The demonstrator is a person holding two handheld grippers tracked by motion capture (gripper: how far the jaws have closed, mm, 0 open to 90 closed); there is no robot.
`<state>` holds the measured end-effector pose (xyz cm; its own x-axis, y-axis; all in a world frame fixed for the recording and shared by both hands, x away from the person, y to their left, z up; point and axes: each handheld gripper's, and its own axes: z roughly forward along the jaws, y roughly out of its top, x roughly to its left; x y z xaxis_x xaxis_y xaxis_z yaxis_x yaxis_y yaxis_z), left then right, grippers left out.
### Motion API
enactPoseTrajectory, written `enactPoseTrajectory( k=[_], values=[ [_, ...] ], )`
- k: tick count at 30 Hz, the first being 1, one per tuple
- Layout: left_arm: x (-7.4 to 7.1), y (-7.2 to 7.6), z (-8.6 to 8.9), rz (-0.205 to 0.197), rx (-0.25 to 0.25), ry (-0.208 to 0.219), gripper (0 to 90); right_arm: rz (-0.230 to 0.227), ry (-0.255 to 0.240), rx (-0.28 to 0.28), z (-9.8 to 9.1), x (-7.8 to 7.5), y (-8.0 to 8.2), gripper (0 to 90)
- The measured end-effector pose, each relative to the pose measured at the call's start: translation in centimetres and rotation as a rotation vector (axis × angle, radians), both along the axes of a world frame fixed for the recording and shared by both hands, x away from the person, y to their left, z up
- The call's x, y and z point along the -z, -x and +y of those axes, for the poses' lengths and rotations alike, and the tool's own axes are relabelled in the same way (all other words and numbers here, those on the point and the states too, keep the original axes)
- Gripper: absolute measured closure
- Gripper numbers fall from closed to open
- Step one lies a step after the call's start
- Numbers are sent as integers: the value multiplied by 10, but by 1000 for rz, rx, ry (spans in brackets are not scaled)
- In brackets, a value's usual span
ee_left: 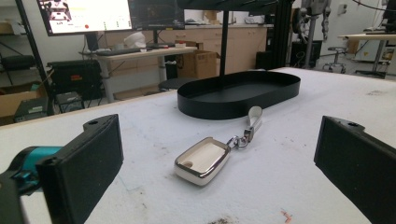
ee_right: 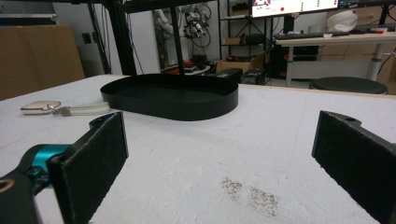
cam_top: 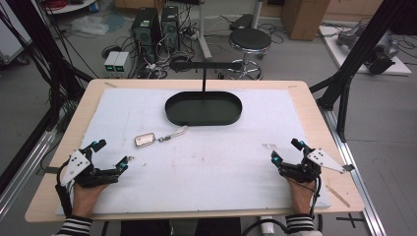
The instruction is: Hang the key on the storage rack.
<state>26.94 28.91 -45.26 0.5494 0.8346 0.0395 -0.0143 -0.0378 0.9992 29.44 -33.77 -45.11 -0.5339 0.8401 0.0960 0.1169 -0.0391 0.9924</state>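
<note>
A cream and silver key fob [cam_top: 145, 140] with a ring and pale strap lies flat on the white mat, left of centre. In the left gripper view the key fob [ee_left: 203, 160] rests just ahead of the jaws. Behind it stands a black oval tray [cam_top: 203, 108], seen empty in the left gripper view [ee_left: 238, 91] and the right gripper view [ee_right: 170, 95]. My left gripper [cam_top: 114, 153] rests at the front left, open, nothing between its pads [ee_left: 81, 168]. My right gripper [cam_top: 284, 150] sits at the front right, open and empty, with the key fob [ee_right: 39, 107] far to its left.
A thin black post [cam_top: 203, 78] with a crossbar rises behind the tray. The white mat [cam_top: 206, 162] covers most of the wooden table. A dark smudge [ee_right: 250, 193] marks the mat ahead of the right gripper. A stool [cam_top: 250, 40] and computers stand on the floor beyond.
</note>
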Motion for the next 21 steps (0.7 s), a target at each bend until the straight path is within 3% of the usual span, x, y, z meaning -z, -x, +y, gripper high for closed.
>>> enactPoseTrajectory(
  k=[9,16,21],
  values=[
    [0,0,0,1,-3,1,17,-3,3,6,1,0,0,25],
    [0,-1,3,13,-2,28,17,0,0,7,0,0,0,25],
    [-3,-3,2,30,4,-8,17,1,0,6,0,0,0,25]
  ],
)
